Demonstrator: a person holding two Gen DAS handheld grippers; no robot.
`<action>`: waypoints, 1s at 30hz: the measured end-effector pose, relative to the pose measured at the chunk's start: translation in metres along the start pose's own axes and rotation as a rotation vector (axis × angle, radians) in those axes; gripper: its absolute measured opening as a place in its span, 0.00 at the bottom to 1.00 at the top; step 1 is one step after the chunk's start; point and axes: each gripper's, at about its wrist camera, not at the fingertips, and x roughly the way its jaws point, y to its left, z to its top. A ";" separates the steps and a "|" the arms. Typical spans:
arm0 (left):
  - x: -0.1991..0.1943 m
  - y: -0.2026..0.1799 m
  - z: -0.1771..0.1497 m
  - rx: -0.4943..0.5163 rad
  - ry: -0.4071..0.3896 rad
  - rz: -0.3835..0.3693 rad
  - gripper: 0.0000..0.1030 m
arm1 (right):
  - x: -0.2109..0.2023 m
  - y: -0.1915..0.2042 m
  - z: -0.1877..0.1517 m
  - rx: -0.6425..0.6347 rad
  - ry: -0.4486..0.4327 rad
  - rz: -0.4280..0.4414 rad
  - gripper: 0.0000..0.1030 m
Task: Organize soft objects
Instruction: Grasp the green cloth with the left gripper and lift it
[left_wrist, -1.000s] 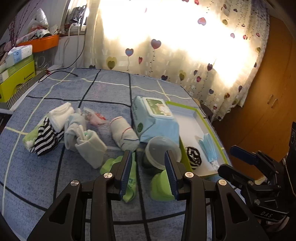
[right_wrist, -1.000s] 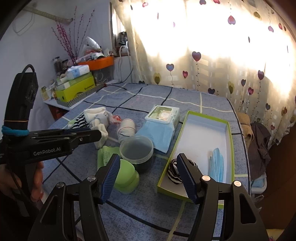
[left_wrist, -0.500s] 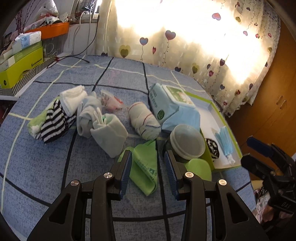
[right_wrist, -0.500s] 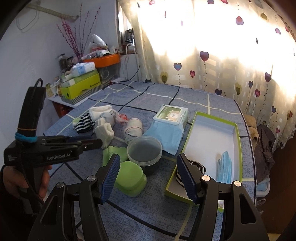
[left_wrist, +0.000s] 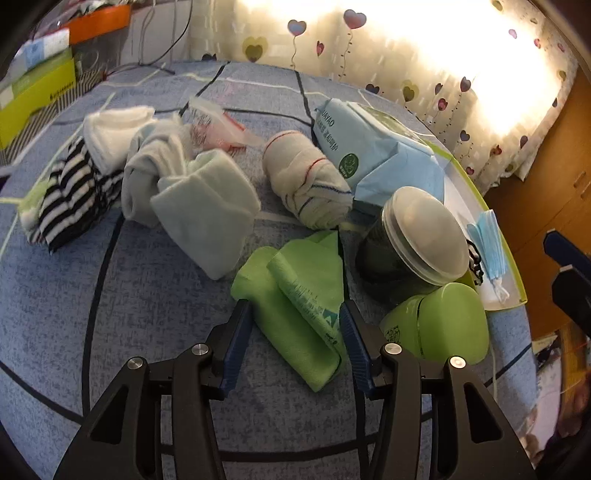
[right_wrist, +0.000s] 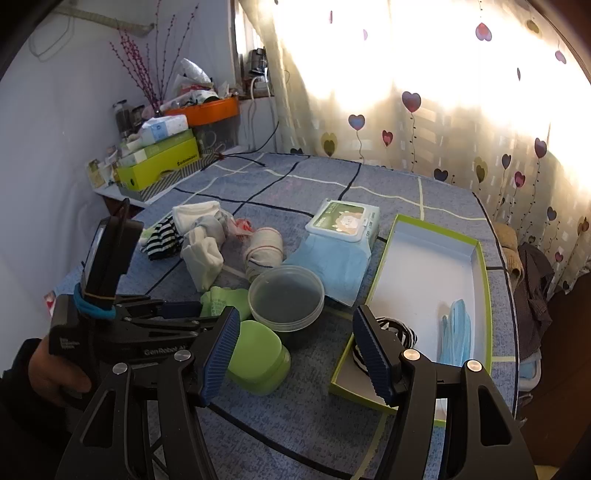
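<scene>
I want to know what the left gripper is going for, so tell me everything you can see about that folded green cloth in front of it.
The green cloth is a bright lime, soft-looking piece, folded and partly rolled, with dark green printing along one fold. It lies flat on the blue checked table cover, next to a dark lidded jar and a green plastic case, just in front of a pale sock. The left gripper straddles its near end, jaws opening, pads not visibly pressing it.

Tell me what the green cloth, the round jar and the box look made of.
Green cloth: soft matte fabric or thin non-woven sheet, folded and creased, with printed lettering; which one is unclear. Round jar: clear, glossy plastic with a translucent lid and dark contents. Box: stiff cardboard, seemingly, with sharp thin walls, green outside, matte white inside.
</scene>
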 end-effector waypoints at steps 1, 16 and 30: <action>0.001 -0.003 0.000 0.010 0.001 0.009 0.50 | 0.001 0.000 0.000 0.000 0.001 0.001 0.62; -0.005 -0.005 -0.006 0.050 -0.036 0.075 0.09 | -0.001 0.000 0.001 0.003 -0.016 0.009 0.62; -0.067 0.021 -0.008 -0.016 -0.171 0.002 0.09 | -0.004 0.020 0.009 -0.034 -0.023 0.031 0.62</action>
